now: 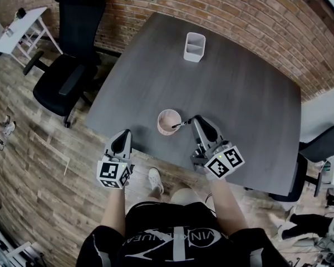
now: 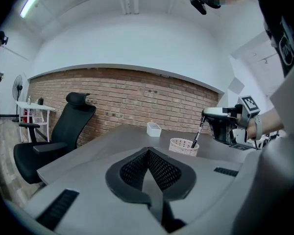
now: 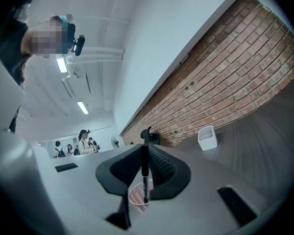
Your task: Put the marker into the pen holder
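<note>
My right gripper (image 1: 190,121) pinches a thin black marker (image 3: 145,173), nearly upright, its tip at the mouth of the round pink pen holder (image 2: 183,146) full of little holes, on the smooth gray table (image 1: 239,93). My left gripper (image 2: 148,154) is pressed together, empty, by the table's edge.

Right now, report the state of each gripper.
Left gripper: closed, empty.
Right gripper: closed on the marker.

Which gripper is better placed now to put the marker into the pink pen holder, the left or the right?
Right. The right gripper already holds the marker, with its tip at the opening of the pen holder. The left gripper is shut, empty and farther away.
</note>
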Action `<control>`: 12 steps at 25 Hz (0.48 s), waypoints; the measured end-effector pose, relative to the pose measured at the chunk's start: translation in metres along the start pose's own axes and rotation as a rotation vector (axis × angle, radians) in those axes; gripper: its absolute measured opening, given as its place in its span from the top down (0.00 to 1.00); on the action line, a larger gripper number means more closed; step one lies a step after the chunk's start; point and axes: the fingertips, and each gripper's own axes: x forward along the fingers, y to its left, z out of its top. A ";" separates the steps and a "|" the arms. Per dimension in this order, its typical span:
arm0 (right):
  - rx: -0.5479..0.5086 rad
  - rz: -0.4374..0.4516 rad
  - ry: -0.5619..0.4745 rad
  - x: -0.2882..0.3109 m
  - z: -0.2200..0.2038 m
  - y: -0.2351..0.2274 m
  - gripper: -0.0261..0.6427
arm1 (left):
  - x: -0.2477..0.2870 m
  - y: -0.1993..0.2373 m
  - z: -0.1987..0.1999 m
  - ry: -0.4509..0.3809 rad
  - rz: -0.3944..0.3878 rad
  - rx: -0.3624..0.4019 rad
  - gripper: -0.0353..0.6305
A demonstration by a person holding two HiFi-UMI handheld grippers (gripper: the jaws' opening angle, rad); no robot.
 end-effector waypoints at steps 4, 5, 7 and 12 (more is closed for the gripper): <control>0.012 0.002 0.036 0.004 -0.017 -0.003 0.88 | 0.002 -0.005 -0.010 0.017 0.000 -0.014 0.92; 0.015 0.004 0.045 0.007 -0.021 -0.004 0.89 | 0.003 -0.005 -0.012 0.023 0.000 -0.013 0.92; 0.015 0.007 0.059 0.013 -0.026 -0.005 0.88 | 0.005 -0.006 -0.014 0.034 0.002 -0.014 0.92; 0.026 0.025 0.094 0.021 -0.042 -0.004 0.89 | 0.004 -0.007 -0.016 0.044 0.022 -0.021 0.92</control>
